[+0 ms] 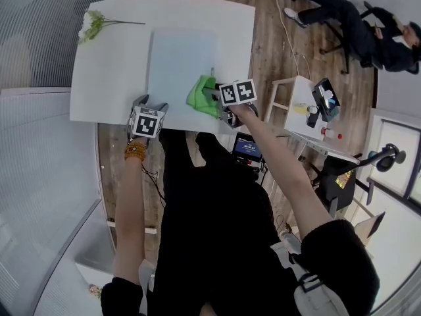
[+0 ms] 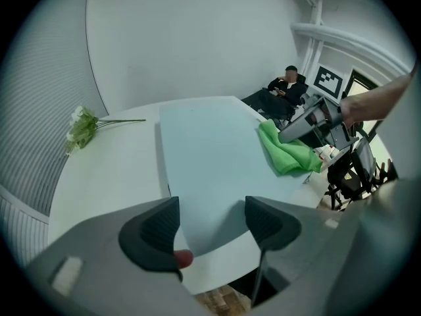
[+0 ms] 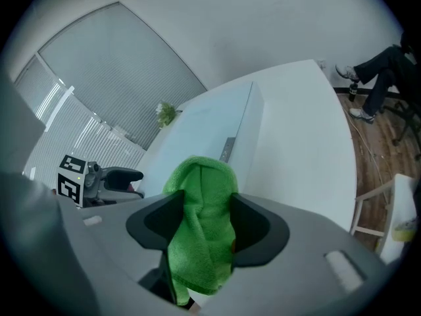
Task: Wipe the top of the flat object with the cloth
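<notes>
Here, one pale blue flat panel [image 1: 181,61] on the white surface [image 1: 112,78], one green terry cloth [image 1: 199,96] pinched by the right hand-held gripper [image 3: 200,222], left hand-held gripper [image 2: 212,224] wide apart.

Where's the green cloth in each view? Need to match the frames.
Head view: cloth just right of centre, on the near right edge of the pale blue panel.
Left gripper view: cloth right of centre, on the panel's right edge.
Right gripper view: cloth at lower centre, pinched in the right gripper.
Shared landmark: the flower sprig, visible in all three.
</notes>
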Available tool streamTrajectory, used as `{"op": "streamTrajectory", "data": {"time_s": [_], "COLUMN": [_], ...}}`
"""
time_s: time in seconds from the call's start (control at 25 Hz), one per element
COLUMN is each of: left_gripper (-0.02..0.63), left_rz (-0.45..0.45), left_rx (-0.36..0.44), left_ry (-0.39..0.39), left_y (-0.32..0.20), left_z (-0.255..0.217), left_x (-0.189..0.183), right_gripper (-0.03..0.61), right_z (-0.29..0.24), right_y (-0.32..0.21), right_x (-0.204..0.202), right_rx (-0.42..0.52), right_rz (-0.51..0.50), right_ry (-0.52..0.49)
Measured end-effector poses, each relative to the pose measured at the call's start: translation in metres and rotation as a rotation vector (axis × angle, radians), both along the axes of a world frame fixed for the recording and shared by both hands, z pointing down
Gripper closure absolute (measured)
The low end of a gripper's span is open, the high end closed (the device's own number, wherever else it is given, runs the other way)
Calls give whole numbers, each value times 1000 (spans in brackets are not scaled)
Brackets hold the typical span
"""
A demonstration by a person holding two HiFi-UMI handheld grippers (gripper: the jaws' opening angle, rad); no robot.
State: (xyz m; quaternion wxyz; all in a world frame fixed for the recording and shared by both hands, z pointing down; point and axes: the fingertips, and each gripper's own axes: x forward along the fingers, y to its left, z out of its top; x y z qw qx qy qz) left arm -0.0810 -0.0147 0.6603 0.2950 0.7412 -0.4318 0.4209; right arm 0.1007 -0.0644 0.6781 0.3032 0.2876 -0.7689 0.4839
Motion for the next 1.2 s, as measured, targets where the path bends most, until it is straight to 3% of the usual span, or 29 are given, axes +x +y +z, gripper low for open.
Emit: {"op": "streamTrajectory", "data": {"time_s": [0.52, 0.64, 0.72, 0.8, 0.96, 1.2], "left_gripper": [293, 293, 293, 293, 293, 293], "left_rz": [-11, -4, -5, -3, 3, 5], "left_rx": [2, 9, 5, -2, 13, 7], "left_ry": [-12, -9, -10, -10, -16, -6], "left_y": [-1, -2, -1, 0, -3, -1], "left_z": [-2, -2, -2, -1, -2, 0], "left_x": [0, 2, 1, 1, 3, 9], "right_gripper": [350, 401, 508, 511, 511, 511], "right_z": [-2, -6, -13, -22, -50, -98], "right_y": [45, 50, 52, 52, 20, -89], "right_x": [1, 7, 11, 16, 28, 27], "right_rx": [-50, -59, -71, -72, 25, 234], "right_rz": [-54, -107, -150, -177, -186, -124], "right_ry": [-20, -32, -62, -84, -95, -86]}}
